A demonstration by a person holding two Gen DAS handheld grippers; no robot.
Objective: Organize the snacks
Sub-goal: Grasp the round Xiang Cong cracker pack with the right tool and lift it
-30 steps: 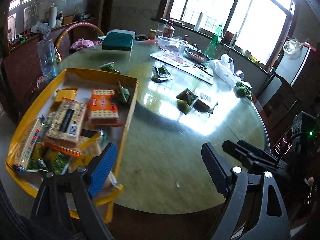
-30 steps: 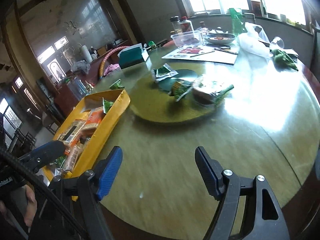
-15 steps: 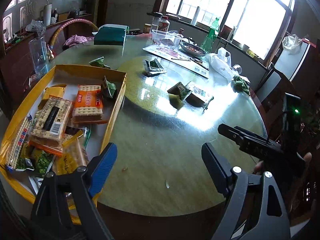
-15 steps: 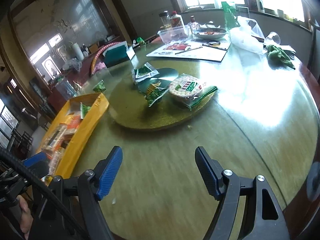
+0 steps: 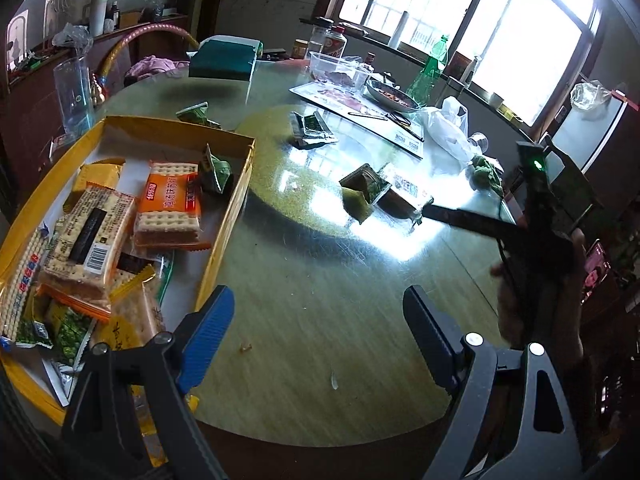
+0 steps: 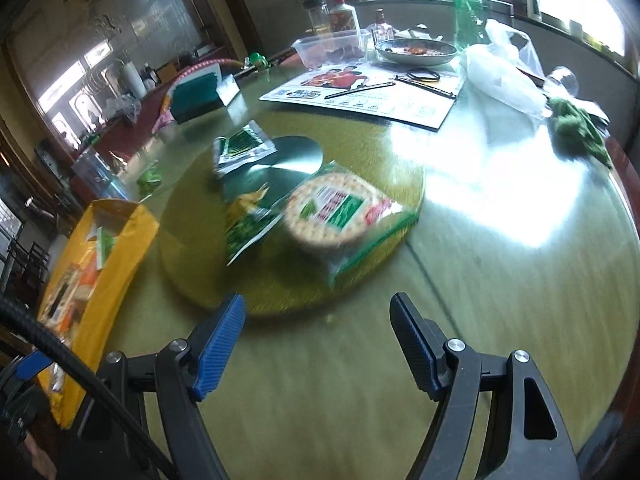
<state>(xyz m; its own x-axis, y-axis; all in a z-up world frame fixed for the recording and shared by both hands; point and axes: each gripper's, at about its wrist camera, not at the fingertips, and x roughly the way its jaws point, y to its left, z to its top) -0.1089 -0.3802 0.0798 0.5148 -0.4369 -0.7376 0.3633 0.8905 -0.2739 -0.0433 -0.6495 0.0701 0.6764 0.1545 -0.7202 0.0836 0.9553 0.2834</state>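
A yellow box (image 5: 236,196) at the table's left edge holds several cracker packs and green packets; the same yellow box (image 6: 120,248) shows at the left in the right wrist view. On the round turntable (image 6: 384,168) lie a round cracker pack (image 6: 340,212), a green snack bag (image 6: 248,228) and a small dark packet (image 6: 240,148). Another green packet (image 5: 198,114) sits behind the box. My left gripper (image 5: 318,336) hangs open and empty over the table's near edge. My right gripper (image 6: 318,344) is open and empty, just short of the cracker pack; the right gripper (image 5: 460,216) also shows reaching toward the packs.
At the table's far side are a printed sheet (image 6: 360,96), a plastic tub (image 6: 332,46), a dish (image 6: 416,48), a green bottle (image 5: 428,72), a white bag (image 6: 500,76) and a green cloth (image 6: 580,132). A teal box (image 5: 222,60) and clear cup (image 5: 74,92) stand at the left.
My right gripper has moved forward over the table toward the cracker pack on the turntable. The left gripper has drifted slightly forward. Both stay open.
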